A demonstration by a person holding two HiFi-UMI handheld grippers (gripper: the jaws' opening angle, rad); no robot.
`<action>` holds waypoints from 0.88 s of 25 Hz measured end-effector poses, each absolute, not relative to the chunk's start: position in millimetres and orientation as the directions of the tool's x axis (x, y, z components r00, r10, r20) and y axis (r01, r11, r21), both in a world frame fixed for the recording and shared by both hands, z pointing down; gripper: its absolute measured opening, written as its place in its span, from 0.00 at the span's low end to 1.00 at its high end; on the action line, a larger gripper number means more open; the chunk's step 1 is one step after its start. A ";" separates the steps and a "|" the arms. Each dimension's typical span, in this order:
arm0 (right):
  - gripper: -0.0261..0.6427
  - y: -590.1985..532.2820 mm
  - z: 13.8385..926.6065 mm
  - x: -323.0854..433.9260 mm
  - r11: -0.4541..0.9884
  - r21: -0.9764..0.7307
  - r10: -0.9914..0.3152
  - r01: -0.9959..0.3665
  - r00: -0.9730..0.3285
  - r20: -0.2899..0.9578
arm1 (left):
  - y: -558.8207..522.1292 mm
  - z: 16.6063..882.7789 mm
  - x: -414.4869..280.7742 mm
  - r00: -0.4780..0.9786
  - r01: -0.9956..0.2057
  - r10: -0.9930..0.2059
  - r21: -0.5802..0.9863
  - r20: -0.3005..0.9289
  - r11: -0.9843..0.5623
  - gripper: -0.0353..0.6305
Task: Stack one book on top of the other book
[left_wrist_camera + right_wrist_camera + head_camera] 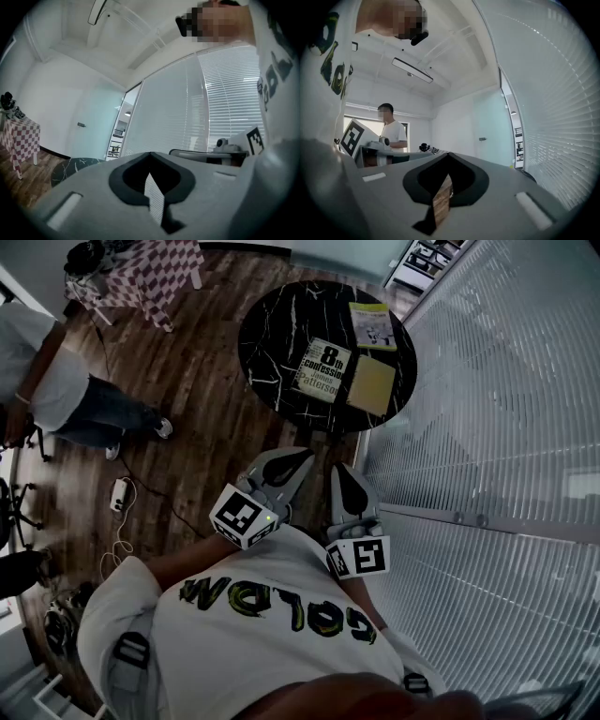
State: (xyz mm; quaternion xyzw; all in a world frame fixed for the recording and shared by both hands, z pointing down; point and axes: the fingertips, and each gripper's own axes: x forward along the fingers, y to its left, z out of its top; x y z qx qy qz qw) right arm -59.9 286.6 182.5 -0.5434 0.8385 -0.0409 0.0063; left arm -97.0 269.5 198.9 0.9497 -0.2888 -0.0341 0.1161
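Head view: your left gripper point(281, 472) and right gripper point(349, 491) are both clenched on nothing, held level by your chest. All the books lie flat and unstacked on the round black table point(272, 343) ahead. The 8th Confession book point(323, 369) has a plain yellow book point(372, 384) right beside it and a green-yellow book point(372, 325) farther back.

A white printed book point(322, 370) is lying flat just beside a plain yellow book point(371, 384), a yellow-green book point(372, 325) lying near, none stacked.

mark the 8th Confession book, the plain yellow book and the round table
8th Confession book point(322, 369): head view, cover centre.
plain yellow book point(371, 384): head view, cover centre.
round table point(267, 334): head view, bare marble top.
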 end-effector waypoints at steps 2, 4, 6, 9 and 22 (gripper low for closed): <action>0.04 287.1 182.2 -58.8 0.408 -0.075 -0.911 -0.910 -0.411 0.034 | 270.1 198.9 -95.1 0.831 -0.540 -0.556 0.243 0.004 -0.806 0.06; 0.04 288.2 181.5 -57.1 0.408 -0.074 -0.911 -0.910 -0.412 0.033 | 271.3 198.4 -92.9 0.832 -0.538 -0.554 0.243 0.005 -0.807 0.06; 0.04 289.2 181.0 -54.6 0.409 -0.075 -0.911 -0.909 -0.412 0.032 | 272.5 197.8 -90.5 0.832 -0.539 -0.554 0.242 0.006 -0.807 0.06; 0.04 290.2 181.9 -50.9 0.410 -0.084 -0.910 -0.908 -0.414 0.031 | 273.8 199.1 -87.4 0.830 -0.544 -0.558 0.242 0.012 -0.804 0.06; 0.04 296.7 187.6 -32.2 0.448 -0.125 -0.891 -0.885 -0.454 0.025 | 282.4 204.9 -71.5 0.800 -0.587 -0.599 0.249 0.031 -0.770 0.06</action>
